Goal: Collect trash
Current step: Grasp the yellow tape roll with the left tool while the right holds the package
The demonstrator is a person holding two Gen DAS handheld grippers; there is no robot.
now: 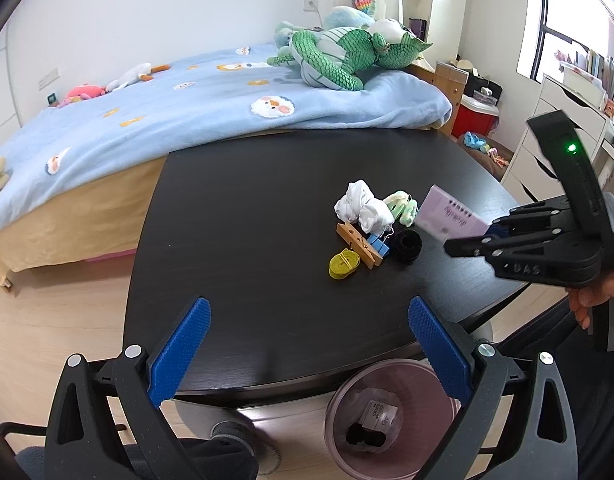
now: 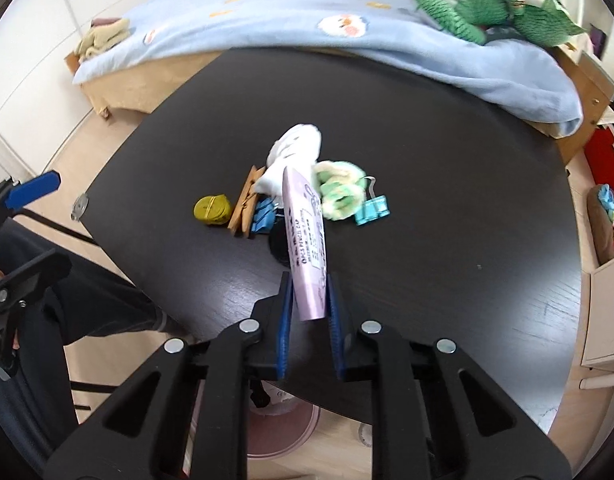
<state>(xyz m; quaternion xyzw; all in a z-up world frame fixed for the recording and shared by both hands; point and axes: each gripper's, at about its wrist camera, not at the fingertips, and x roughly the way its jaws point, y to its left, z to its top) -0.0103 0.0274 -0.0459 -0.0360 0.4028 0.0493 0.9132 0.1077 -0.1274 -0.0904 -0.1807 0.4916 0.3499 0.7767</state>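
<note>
Trash lies in a small heap near the middle of the dark table [image 1: 243,208]: a white tissue wad [image 1: 362,205], a pale green fluffy piece [image 1: 403,208], a wooden clothespin [image 1: 357,245], a blue binder clip [image 1: 377,246], a black round thing [image 1: 406,246] and a yellow coil [image 1: 343,264]. In the right wrist view a second, teal clip [image 2: 372,210] shows just right of the green piece [image 2: 339,194], with the tissue [image 2: 295,152] far of it and the coil [image 2: 212,209] at the left end of the heap. The right gripper [image 2: 310,300] is clamped on a pink card [image 2: 307,248]; the blue pads press its near end from both sides, and the card stands on edge, raised above the table, and its far end hides part of the heap. In the left wrist view the same card [image 1: 451,216] sticks out to the left from the right gripper [image 1: 493,236], at the right side of the table, and part of a hand [image 1: 591,292] holds the handle below. The left gripper [image 1: 307,316] has its jaws wide apart with nothing between them, over the near edge of the table. Below this edge, on the floor, stands a pink bin [image 1: 343,440] with a white packet and something black inside. Far behind the table is a bed [image 1: 167,120] with a blue blanket and a green plush toy [image 1: 347,56].
</note>
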